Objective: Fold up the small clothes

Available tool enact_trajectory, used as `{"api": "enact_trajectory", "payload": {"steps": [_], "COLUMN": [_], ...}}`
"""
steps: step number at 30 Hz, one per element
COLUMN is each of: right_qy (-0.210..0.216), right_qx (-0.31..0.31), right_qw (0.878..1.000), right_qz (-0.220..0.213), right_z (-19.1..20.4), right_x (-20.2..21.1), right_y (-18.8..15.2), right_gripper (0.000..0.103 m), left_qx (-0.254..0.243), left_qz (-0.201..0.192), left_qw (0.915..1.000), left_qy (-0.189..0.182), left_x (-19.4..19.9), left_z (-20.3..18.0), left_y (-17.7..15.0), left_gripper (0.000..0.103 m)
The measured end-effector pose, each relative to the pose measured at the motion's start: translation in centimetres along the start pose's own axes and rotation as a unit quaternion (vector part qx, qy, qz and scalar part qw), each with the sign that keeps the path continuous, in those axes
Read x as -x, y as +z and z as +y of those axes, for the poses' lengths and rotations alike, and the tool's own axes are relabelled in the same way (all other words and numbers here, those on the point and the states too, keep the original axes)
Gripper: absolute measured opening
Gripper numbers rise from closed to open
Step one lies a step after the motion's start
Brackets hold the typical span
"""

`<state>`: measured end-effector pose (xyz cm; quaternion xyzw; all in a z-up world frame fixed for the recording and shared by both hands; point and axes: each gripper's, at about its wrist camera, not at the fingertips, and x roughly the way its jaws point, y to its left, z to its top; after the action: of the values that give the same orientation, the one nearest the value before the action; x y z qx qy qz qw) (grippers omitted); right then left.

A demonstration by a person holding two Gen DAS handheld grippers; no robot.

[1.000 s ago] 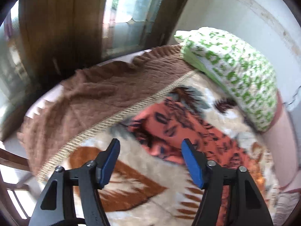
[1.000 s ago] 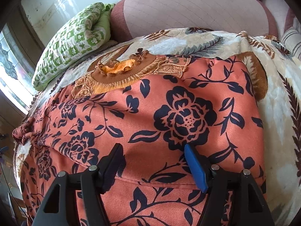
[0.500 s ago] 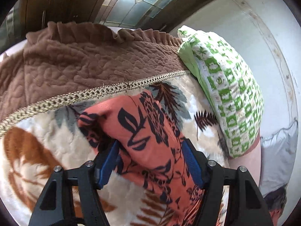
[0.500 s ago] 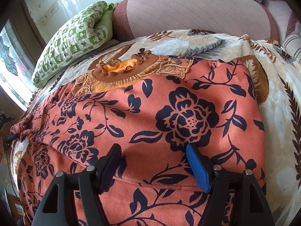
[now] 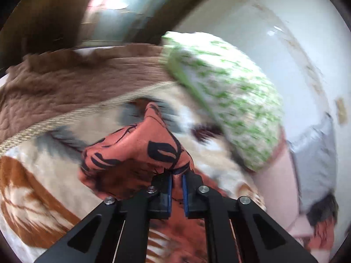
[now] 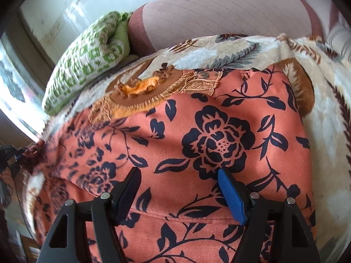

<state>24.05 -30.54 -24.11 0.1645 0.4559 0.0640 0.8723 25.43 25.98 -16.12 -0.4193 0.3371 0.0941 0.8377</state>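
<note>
An orange garment with a dark floral print (image 6: 210,135) lies spread on a bed blanket, its embroidered orange neckline (image 6: 140,92) at the far end. In the left wrist view, my left gripper (image 5: 176,179) is shut on a bunched end of the garment (image 5: 140,151) and holds it lifted off the blanket. My right gripper (image 6: 178,186) is open, its fingers resting just above the flat cloth near the hem. The left gripper shows dimly at the left edge of the right wrist view (image 6: 8,157).
A beige leaf-patterned blanket (image 6: 324,131) covers the bed. A green and white pillow (image 5: 230,100) lies by the wall; it also shows in the right wrist view (image 6: 87,59). A brown quilt (image 5: 65,83) lies by the window. A pink bolster (image 6: 219,17) lies at the head.
My left gripper moved onto the garment's end, closed on it and lifted it. The right gripper stayed open and almost still over the cloth.
</note>
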Motion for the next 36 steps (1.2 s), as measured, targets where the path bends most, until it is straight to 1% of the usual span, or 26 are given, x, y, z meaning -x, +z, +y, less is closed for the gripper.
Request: {"api": "enact_trajectory", "payload": {"steps": [3, 4, 7, 9, 11, 13, 14, 16, 18, 19, 20, 21, 24, 25, 26, 28, 30, 31, 32, 33, 34, 36], "right_qy": [0.023, 0.027, 0.063, 0.099, 0.134, 0.177, 0.201, 0.219, 0.228, 0.228, 0.227, 0.225, 0.224, 0.227, 0.227, 0.225, 0.227, 0.228, 0.229, 0.231, 0.234, 0.249], "right_qx": [-0.023, -0.027, -0.042, -0.057, -0.071, -0.09, -0.104, -0.125, -0.158, -0.172, -0.185, -0.2, -0.226, -0.23, -0.23, -0.229, -0.227, -0.227, -0.227, -0.228, -0.231, -0.239], "right_qw": [0.999, 0.999, 0.997, 0.993, 0.988, 0.98, 0.974, 0.967, 0.96, 0.957, 0.955, 0.953, 0.947, 0.946, 0.946, 0.947, 0.947, 0.947, 0.946, 0.946, 0.944, 0.938], "right_qz": [-0.001, -0.002, -0.007, -0.016, -0.02, -0.022, -0.024, -0.031, -0.039, -0.041, -0.043, -0.044, -0.037, -0.032, -0.014, -0.006, 0.011, 0.017, 0.023, 0.024, 0.026, 0.033], "right_z": [-0.5, -0.5, -0.7, -0.9, -1.2, -1.7, -2.2, -3.0, -4.4, -5.1, -5.7, -6.5, -7.6, -7.6, -7.3, -7.3, -6.8, -6.7, -6.4, -6.5, -6.5, -6.1], "right_x": [0.4, 0.5, 1.1, 1.9, 2.5, 3.0, 3.4, 3.8, 4.1, 4.3, 4.4, 4.4, 4.0, 3.8, 3.1, 2.8, 2.0, 1.7, 1.2, 1.1, 0.8, -0.1], "right_y": [0.2, 0.2, 0.5, 0.9, 1.1, 1.4, 1.6, 1.9, 2.2, 2.4, 2.4, 2.4, 2.6, 2.6, 2.6, 2.7, 2.6, 2.4, 2.2, 2.0, 1.9, 1.7], "right_gripper": [0.076, 0.076, 0.076, 0.076, 0.076, 0.076, 0.076, 0.076, 0.076, 0.076, 0.076, 0.076, 0.076, 0.076, 0.076, 0.076, 0.076, 0.076, 0.076, 0.076, 0.076, 0.076], "left_qx": [-0.047, -0.062, -0.107, -0.127, -0.143, -0.155, -0.157, -0.155, -0.159, -0.161, -0.164, -0.169, -0.21, -0.213, -0.213, -0.217, -0.222, -0.226, -0.233, -0.242, -0.25, -0.251], "left_qz": [0.018, 0.025, 0.051, 0.072, 0.1, 0.125, 0.138, 0.18, 0.239, 0.262, 0.283, 0.295, 0.294, 0.291, 0.284, 0.264, 0.216, 0.195, 0.171, 0.147, 0.119, 0.081], "left_qw": [0.9981, 0.9965, 0.9888, 0.9827, 0.9746, 0.9672, 0.9639, 0.9551, 0.9427, 0.9378, 0.9337, 0.9312, 0.926, 0.9264, 0.9283, 0.9337, 0.9458, 0.9502, 0.9544, 0.958, 0.9608, 0.963], "left_qy": [-0.034, -0.05, -0.09, -0.114, -0.14, -0.158, -0.164, -0.177, -0.17, -0.16, -0.145, -0.131, -0.109, -0.109, -0.111, -0.107, -0.097, -0.089, -0.074, -0.047, -0.01, 0.054], "left_x": [0.5, 0.6, 0.4, -0.3, -1.3, -2.6, -3.2, -5.2, -7.4, -8.3, -8.9, -9.1, -8.6, -8.1, -7.5, -5.9, -4.4, -3.8, -3.1, -2.7, -2.3, -2.3], "left_z": [-5.0, -6.9, -12.3, -15.4, -18.4, -20.8, -21.7, -23.2, -24.2, -24.4, -24.5, -24.1, -23.1, -22.5, -21.5, -19.8, -18.0, -17.2, -16.4, -15.6, -14.5, -12.3], "left_y": [-1.5, -2.4, -5.6, -8.1, -11.1, -13.8, -15.2, -18.3, -21.6, -22.9, -24.1, -25.4, -26.6, -26.5, -26.0, -24.8, -22.4, -21.5, -20.5, -19.6, -18.7, -17.1], "left_gripper": [0.007, 0.007, 0.007, 0.007, 0.007, 0.007, 0.007, 0.008, 0.019, 0.04, 0.058, 0.06, 0.06, 0.06, 0.06, 0.06, 0.06, 0.061, 0.062, 0.062, 0.063, 0.063]}}
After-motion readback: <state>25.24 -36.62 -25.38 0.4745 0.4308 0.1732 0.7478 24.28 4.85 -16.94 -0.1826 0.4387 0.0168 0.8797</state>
